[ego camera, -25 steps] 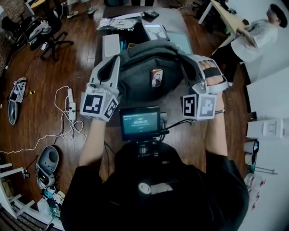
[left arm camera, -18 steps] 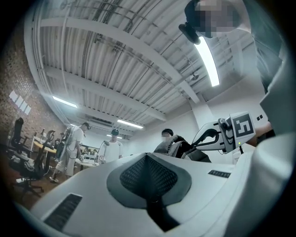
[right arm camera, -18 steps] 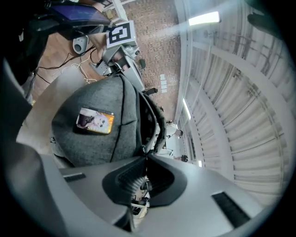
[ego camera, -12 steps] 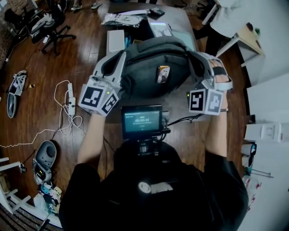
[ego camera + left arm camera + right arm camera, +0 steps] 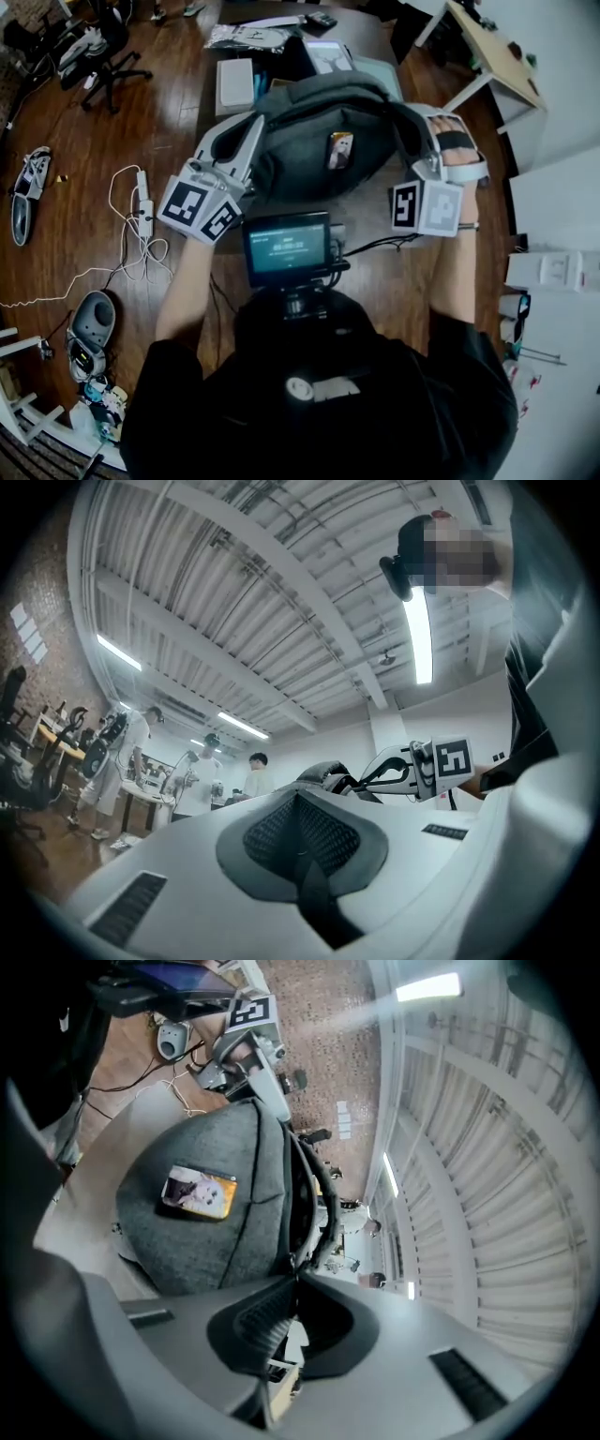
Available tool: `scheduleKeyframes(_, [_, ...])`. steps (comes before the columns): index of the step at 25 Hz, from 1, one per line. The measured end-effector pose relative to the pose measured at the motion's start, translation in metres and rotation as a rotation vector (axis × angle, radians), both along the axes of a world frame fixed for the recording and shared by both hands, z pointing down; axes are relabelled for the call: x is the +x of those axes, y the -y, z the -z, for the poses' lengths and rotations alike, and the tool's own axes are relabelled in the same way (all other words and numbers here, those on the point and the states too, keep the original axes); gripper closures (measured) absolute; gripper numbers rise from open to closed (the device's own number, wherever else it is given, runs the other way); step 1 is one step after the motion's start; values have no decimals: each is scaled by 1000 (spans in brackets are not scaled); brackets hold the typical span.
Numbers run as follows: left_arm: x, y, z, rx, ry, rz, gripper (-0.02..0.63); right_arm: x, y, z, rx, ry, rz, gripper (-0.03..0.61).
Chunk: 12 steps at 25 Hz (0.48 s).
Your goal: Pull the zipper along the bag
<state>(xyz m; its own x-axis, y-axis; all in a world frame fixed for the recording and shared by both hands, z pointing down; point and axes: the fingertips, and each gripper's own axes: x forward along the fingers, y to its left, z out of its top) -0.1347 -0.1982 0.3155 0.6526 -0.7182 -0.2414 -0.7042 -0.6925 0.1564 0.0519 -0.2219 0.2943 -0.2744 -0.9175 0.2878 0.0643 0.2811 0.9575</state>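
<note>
A grey bag (image 5: 309, 141) sits between two hand-held grippers above a table (image 5: 370, 211); the left gripper (image 5: 298, 795) is at the bag's left end with its jaws pressed fully together, and whether any fabric is pinched between them cannot be made out; the right gripper (image 5: 298, 1277) is at the opposite end, its jaws almost together, their tips nipping the zipper (image 5: 302, 1194) where its dark line runs into them; the pull itself is too small to tell; a small picture tag (image 5: 339, 150) sits on the bag's face between the two grippers; a lit screen (image 5: 286, 247) stands just behind both grippers, toward the person, covering part of the table; past the bag, beyond the grippers, lie a white box (image 5: 234, 84) and a flat sheet (image 5: 330, 58) whose near edge the bag hides; out to the left gripper's side, on the wooden floor (image 5: 75, 141), are loose cables (image 5: 131, 253) and a shoe (image 5: 23, 202); the left gripper's own view tilts toward the ceiling, so only a hump of the bag shows past its tips.
</note>
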Motion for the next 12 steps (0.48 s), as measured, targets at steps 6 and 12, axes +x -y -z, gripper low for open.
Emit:
scheduleKeyframes(6, [1,-1,-5,-20,-16,-8,615,-9,-2,-6,-2,60,-11,551])
scheduleKeyframes(12, [-12,-1,-21,-42,9,14,615,29,8,-3,-72,239,-87,547])
